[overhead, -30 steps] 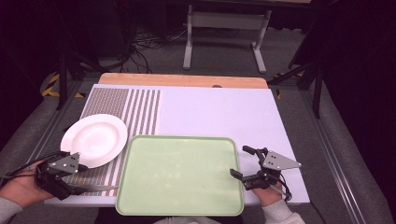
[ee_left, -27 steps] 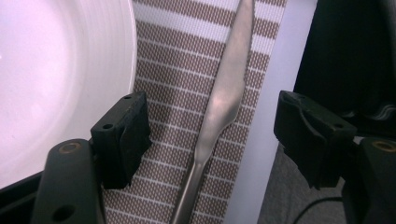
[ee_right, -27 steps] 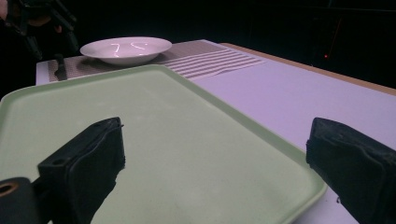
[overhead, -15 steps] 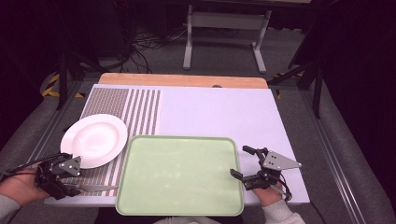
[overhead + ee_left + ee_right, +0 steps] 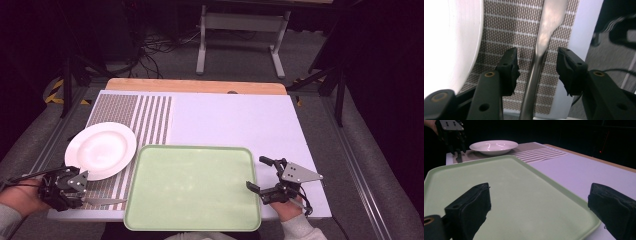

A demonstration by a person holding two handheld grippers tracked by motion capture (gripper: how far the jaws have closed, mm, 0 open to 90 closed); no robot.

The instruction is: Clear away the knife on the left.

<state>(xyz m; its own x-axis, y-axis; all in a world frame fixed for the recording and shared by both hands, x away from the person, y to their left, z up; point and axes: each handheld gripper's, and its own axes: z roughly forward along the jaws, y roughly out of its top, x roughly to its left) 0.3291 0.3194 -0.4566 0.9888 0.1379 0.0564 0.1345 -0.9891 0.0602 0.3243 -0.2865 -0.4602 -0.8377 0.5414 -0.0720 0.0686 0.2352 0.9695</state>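
Note:
A metal knife (image 5: 106, 202) lies on the striped mat (image 5: 150, 117) near the table's front left corner. My left gripper (image 5: 81, 193) is over its handle. In the left gripper view the handle (image 5: 534, 75) runs up between the two pads (image 5: 509, 67) with a gap on each side. The jaws have just been closing around it, and the gripper (image 5: 537, 63) is still open. A white plate (image 5: 100, 150) sits just behind it. My right gripper (image 5: 256, 173) stands open across the right rim of the green tray (image 5: 192, 185), with nothing pressed between its pads (image 5: 471, 205).
The mat lies on a white board (image 5: 235, 120) with a wooden strip at the back. The table's front edge runs close under both hands. In the right gripper view the plate (image 5: 494, 146) and the left gripper (image 5: 456, 151) show beyond the tray (image 5: 499, 177).
The left gripper's jaws have drawn closer together around the knife handle. Both hands, the plate and the tray have stayed where they were.

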